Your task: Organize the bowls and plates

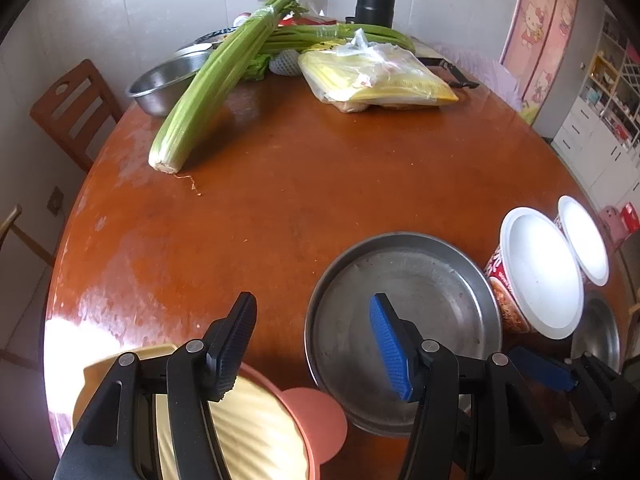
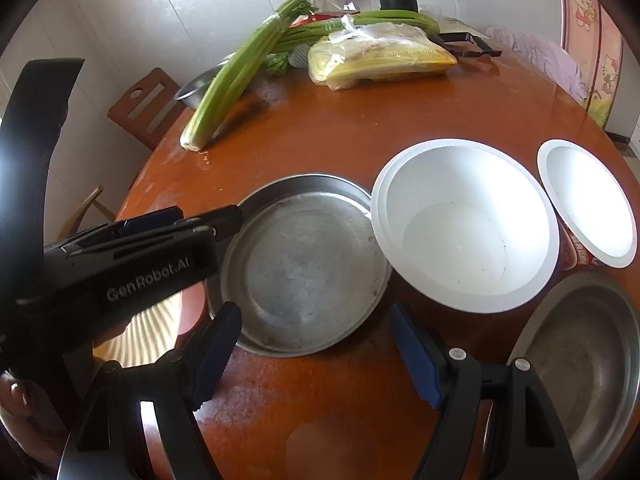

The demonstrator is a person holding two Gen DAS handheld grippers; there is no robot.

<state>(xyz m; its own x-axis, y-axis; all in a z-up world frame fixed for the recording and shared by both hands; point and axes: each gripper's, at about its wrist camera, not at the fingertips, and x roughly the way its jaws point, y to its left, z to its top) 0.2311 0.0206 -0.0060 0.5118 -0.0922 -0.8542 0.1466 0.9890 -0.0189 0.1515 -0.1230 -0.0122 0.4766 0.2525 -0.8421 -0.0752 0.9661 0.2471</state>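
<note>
Here, steel plate (image 2: 304, 268) flat, round – no long axis, L gripper (image 1: 316, 352) & R gripper (image 2: 316, 356) fingers spread, empty.

Both wrist cameras look steeply down over the near edge of the tabletop (image 1: 280, 160) from close by, facing the far wall. They share the steel plate (image 1: 404, 320) and celery (image 2: 224, 84); the right view sits, seemingly, slightly further right.

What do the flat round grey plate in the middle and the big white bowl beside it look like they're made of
Flat round grey plate: likely stainless steel, with a dull, scuffed, brushed-looking sheen. Big white bowl: matte, thick-rimmed, printed red outside; it looks like foam or coated paper, though I can't tell which.
</note>
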